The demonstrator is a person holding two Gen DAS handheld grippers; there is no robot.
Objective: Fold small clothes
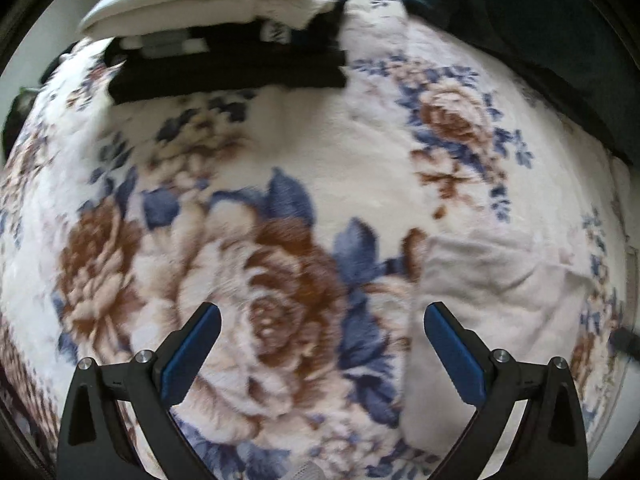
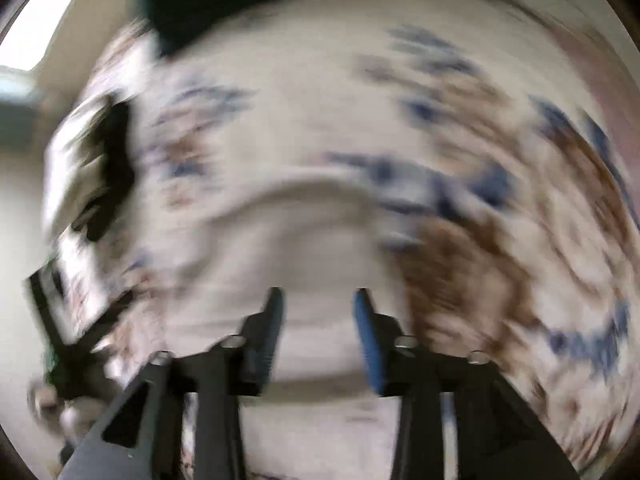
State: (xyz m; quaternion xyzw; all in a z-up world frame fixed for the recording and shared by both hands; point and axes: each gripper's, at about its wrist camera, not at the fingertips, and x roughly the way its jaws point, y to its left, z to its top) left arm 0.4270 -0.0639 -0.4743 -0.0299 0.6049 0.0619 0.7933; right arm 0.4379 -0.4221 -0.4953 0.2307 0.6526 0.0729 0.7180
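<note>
On the floral blanket (image 1: 304, 136), the left gripper (image 1: 322, 312) gapes wide over a rose, beside a folded pale cloth (image 1: 500, 280); the right gripper (image 2: 318, 294) stands parted above that cloth (image 2: 304, 232), gripping nothing.

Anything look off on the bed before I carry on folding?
Nothing is spilled or damaged. The stack of folded clothes is slightly uneven, its white top layers overhanging the black ones. The pale garment lies flat with light wrinkles. The right wrist view is too blurred to judge.
</note>
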